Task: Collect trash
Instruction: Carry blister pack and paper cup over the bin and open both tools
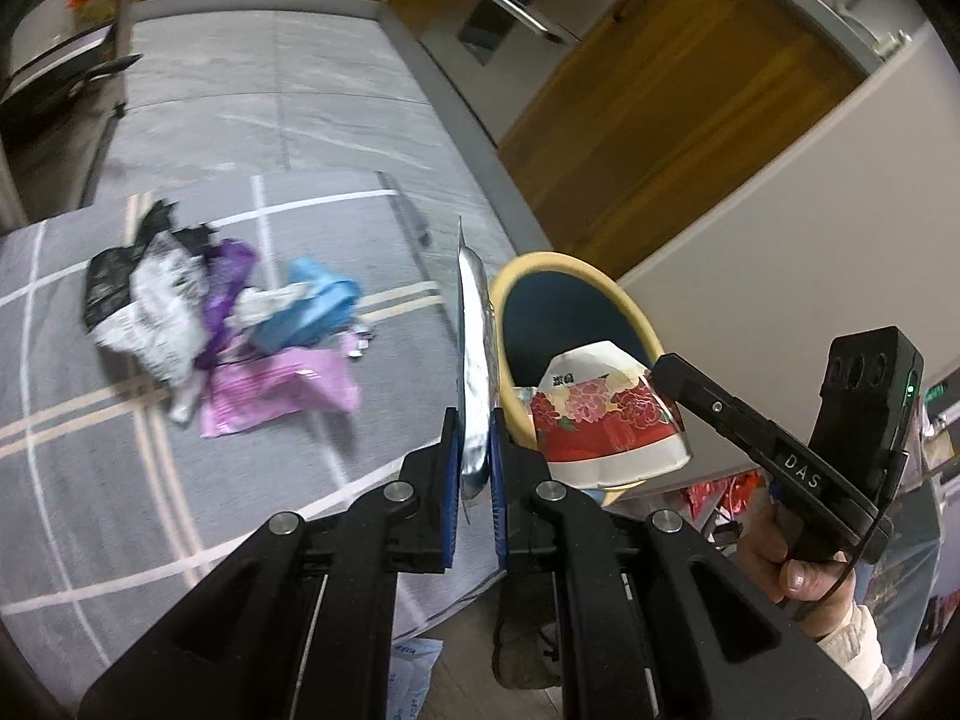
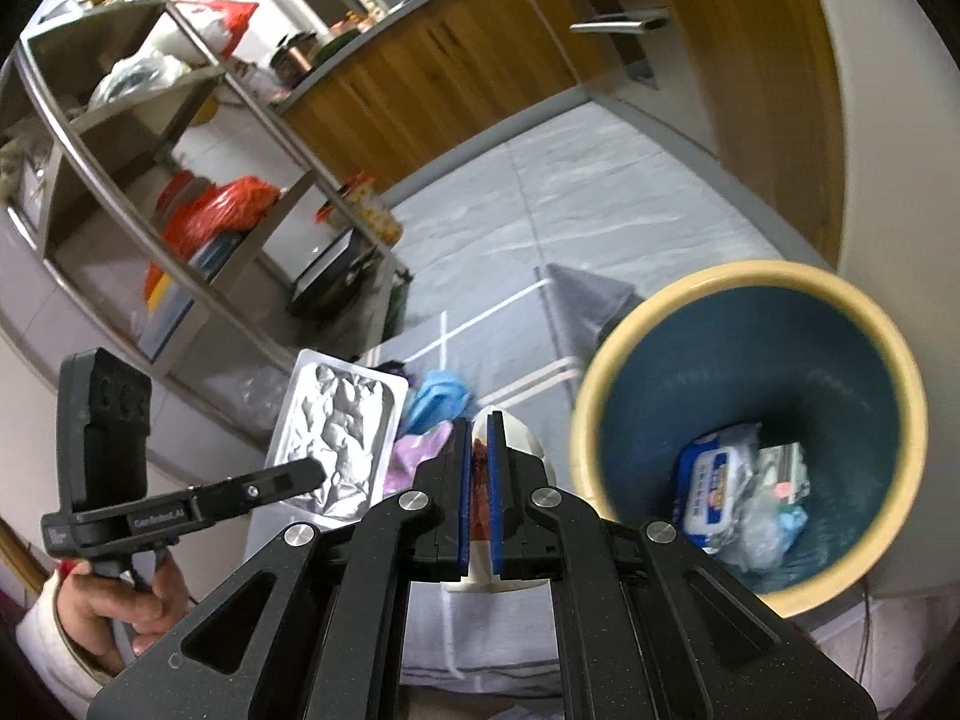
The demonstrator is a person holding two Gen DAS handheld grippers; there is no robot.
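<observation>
Trash (image 1: 222, 324) lies heaped on the grey lined mat (image 1: 90, 480) at nine o'clock in the left wrist view: a black-and-white bag, purple and blue scraps, a pink wrapper. Bare mat lies around the heap on every side, and the mat's far edge meets grey floor at twelve o'clock. At centre, the left gripper (image 1: 477, 456) is clamped on a crumpled foil tray (image 1: 474, 372), held edge-on and upright. Just right of it stands the bin (image 1: 624, 306), its cream rim touching the foil's edge in the picture; whether they truly meet I cannot tell. At three o'clock the right gripper (image 1: 663, 363) pinches a flowered paper carton (image 1: 606, 414) over the bin's near rim.

In the right wrist view the foil tray (image 2: 342, 432) shows at nine o'clock, its flat face toward the camera. At centre the right gripper (image 2: 479, 456) is closed tight on the carton (image 2: 480, 468). The bin (image 2: 888, 360) gapes at three o'clock, a wipes packet (image 2: 714, 480) and other wrappers at its bottom, much room above them.
</observation>
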